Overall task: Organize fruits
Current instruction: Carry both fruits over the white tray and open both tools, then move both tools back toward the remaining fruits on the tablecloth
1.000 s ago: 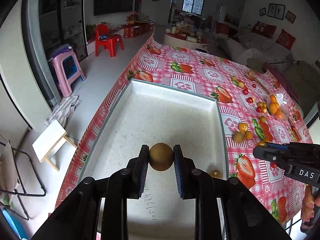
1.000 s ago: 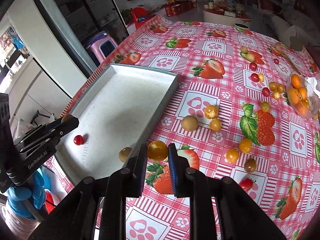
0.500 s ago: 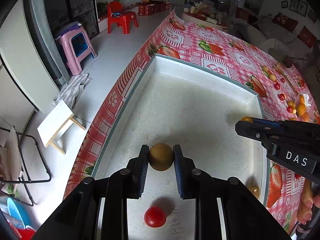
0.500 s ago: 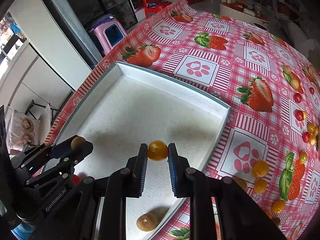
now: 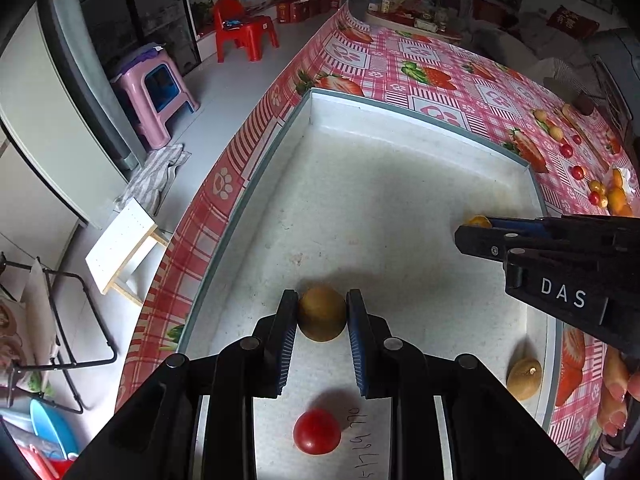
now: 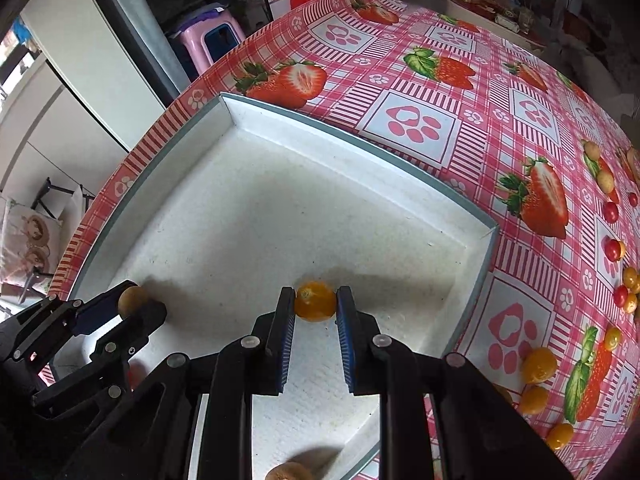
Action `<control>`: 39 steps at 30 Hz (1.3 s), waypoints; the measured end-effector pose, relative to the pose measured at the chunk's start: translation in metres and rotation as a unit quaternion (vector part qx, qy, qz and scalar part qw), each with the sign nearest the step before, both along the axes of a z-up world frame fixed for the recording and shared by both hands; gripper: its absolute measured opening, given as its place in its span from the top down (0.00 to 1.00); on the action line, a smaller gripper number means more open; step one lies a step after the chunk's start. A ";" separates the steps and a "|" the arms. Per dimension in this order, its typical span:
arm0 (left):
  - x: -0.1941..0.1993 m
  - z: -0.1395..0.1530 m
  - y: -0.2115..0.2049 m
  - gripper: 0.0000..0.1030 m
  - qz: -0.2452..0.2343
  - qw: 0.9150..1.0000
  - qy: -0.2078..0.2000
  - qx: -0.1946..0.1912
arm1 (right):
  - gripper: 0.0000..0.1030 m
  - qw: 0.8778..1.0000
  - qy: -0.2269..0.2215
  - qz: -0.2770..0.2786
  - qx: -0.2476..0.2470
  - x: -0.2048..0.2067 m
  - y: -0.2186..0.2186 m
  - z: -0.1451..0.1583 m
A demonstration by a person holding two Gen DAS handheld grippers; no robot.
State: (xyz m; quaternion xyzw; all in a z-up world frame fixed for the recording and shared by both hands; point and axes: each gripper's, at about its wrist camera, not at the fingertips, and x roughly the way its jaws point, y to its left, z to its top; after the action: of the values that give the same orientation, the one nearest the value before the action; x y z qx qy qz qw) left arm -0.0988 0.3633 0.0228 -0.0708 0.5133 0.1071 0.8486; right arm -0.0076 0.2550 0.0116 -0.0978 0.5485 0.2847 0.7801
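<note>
The left gripper point(image 5: 322, 314) is pinching a round brown-green fruit point(image 5: 322, 313) over the shallow white tray point(image 5: 400, 184); only its camera is showing a red cherry tomato point(image 5: 317, 431) on the tray's near edge. The right gripper point(image 6: 315, 302) is clamping a small orange fruit point(image 6: 315, 301) above the tray. A strawberry-print pink tablecloth point(image 6: 440, 92) is carrying scattered fruit; a pink plastic stool point(image 5: 158, 92) is standing beyond.
</note>
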 end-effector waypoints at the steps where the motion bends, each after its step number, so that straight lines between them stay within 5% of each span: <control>1: 0.000 0.000 -0.001 0.74 -0.001 1.000 0.001 0.001 | 0.76 1.000 0.006 -0.002 0.008 0.001 -0.002 0.001; 4: 0.000 0.000 -0.003 0.74 -0.001 1.000 -0.001 0.001 | 0.54 0.999 0.005 -0.011 0.031 -0.001 -0.012 0.009; 6: -0.001 0.002 -0.003 0.50 0.002 1.000 -0.004 -0.003 | 0.41 0.999 -0.006 -0.015 0.046 -0.004 -0.018 0.020; 7: -0.003 0.004 -0.003 0.20 0.008 1.000 -0.013 0.001 | 0.38 0.998 -0.011 -0.017 0.054 -0.006 -0.022 0.026; 8: -0.007 0.009 -0.004 0.15 0.013 0.999 -0.033 0.009 | 0.33 0.998 -0.015 -0.018 0.061 -0.007 -0.025 0.032; 11: -0.012 0.018 -0.005 0.15 0.007 0.999 -0.044 0.005 | 0.24 0.996 -0.018 -0.024 0.080 -0.011 -0.037 0.043; 24: -0.037 0.053 -0.055 0.15 -0.035 0.997 -0.070 0.004 | 0.20 0.990 -0.012 -0.072 0.119 -0.041 -0.121 0.061; 39: -0.035 0.052 -0.178 0.15 -0.145 0.987 -0.061 0.000 | 0.20 0.975 -0.012 -0.211 0.070 -0.089 -0.289 0.018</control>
State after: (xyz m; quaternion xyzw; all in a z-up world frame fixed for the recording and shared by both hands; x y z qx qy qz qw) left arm -0.1340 0.1856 0.0743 -0.0014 0.4654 -0.0218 0.8849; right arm -0.0961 -0.0341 0.0295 0.0721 0.5263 0.1500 0.8339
